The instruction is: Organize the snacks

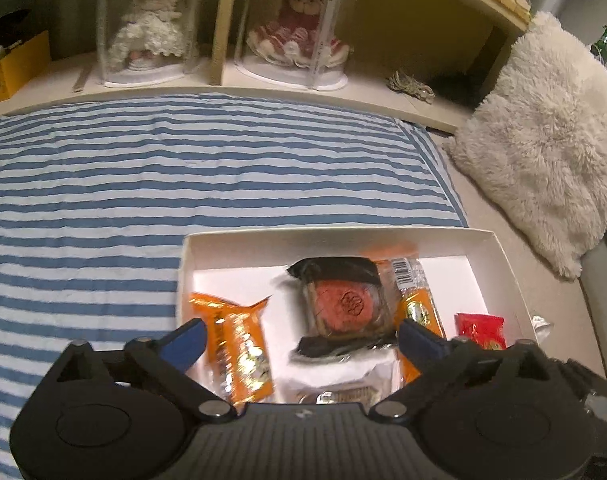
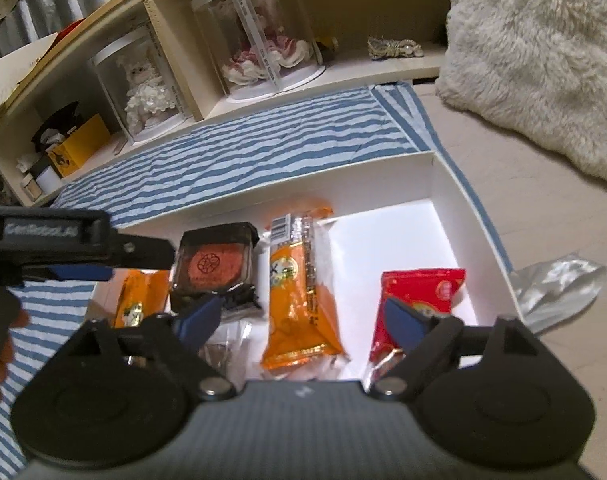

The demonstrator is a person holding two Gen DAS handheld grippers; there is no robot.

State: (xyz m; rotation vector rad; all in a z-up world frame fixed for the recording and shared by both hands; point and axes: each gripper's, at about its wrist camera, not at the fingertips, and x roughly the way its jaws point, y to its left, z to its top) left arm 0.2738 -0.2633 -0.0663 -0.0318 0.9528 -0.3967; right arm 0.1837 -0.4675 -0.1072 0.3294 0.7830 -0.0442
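My right gripper (image 2: pixel 301 322) hangs open, empty, low in frame over the white box (image 2: pixel 455 184); its centre orange packet (image 2: pixel 303 300) looks light, crinkly, slippery, so I'd pinch mid-body; left gripper (image 1: pixel 301 334) likewise open.

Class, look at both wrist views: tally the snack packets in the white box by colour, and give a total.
Orange packets: 2
Red packet: 1
Dark packet with a red round cake: 1
Clear or white packet at the near edge: 1
Total: 5
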